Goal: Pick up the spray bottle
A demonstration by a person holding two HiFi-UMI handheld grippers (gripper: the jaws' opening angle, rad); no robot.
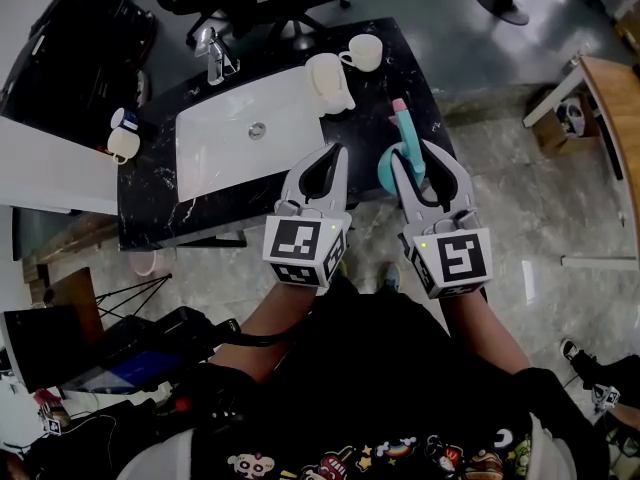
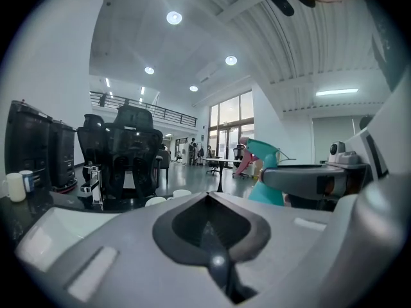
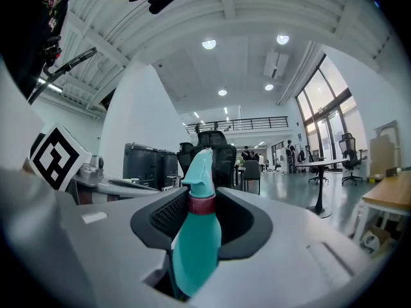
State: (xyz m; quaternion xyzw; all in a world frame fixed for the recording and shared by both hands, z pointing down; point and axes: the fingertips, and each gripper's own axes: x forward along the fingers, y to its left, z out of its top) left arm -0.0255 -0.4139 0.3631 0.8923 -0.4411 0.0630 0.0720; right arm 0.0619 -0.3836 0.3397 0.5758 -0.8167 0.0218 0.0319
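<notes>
The right tongs [image 1: 416, 164] are clamped on the teal plastic spray bottle [image 3: 196, 236], holding it just off the black marble bench's [image 1: 150, 203] near right corner. Its smooth tapered body could slip or swing (the grip sits below the pink collar). The left tongs [image 1: 336, 152] are closed on nothing. One bottle, two tongs, three white ceramic cups [image 1: 363, 52].

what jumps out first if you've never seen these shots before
The teal spray bottle with its pink collar, clamped between the jaws of the right gripper near the right end of the black marble counter. Next, the white sink basin set in that counter, and the left gripper beside the right one, jaws together and empty.
</notes>
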